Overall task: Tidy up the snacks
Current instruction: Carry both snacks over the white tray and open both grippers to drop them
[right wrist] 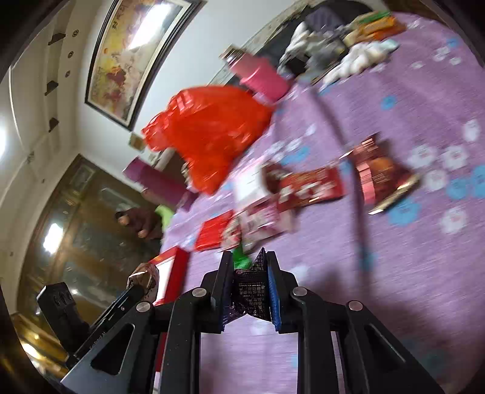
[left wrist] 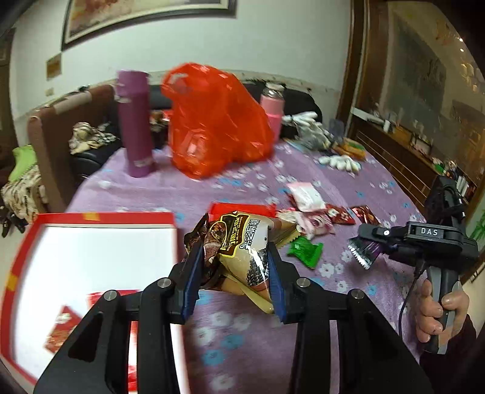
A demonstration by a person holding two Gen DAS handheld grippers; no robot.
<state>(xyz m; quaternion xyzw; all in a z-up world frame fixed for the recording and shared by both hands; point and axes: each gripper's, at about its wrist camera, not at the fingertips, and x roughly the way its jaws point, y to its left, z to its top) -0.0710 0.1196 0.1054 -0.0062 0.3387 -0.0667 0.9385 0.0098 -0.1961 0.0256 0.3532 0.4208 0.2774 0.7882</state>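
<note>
Left gripper (left wrist: 235, 266) clenched on beige snack packets (left wrist: 242, 248), right gripper (right wrist: 249, 288) on dark wrapper (right wrist: 253, 292); carry left, release low over red box (left wrist: 91, 257) lower left.

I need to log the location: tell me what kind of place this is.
Most likely a home living room. A framed painting hangs over a dark sofa, a wooden display cabinet lines one wall, and snacks lie on a floral purple tablecloth.

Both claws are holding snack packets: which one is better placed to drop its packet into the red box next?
Left. The left claw, shut on a tan and brown packet, is right beside the red box. The right claw, gripping a purple packet, is farther off.
</note>
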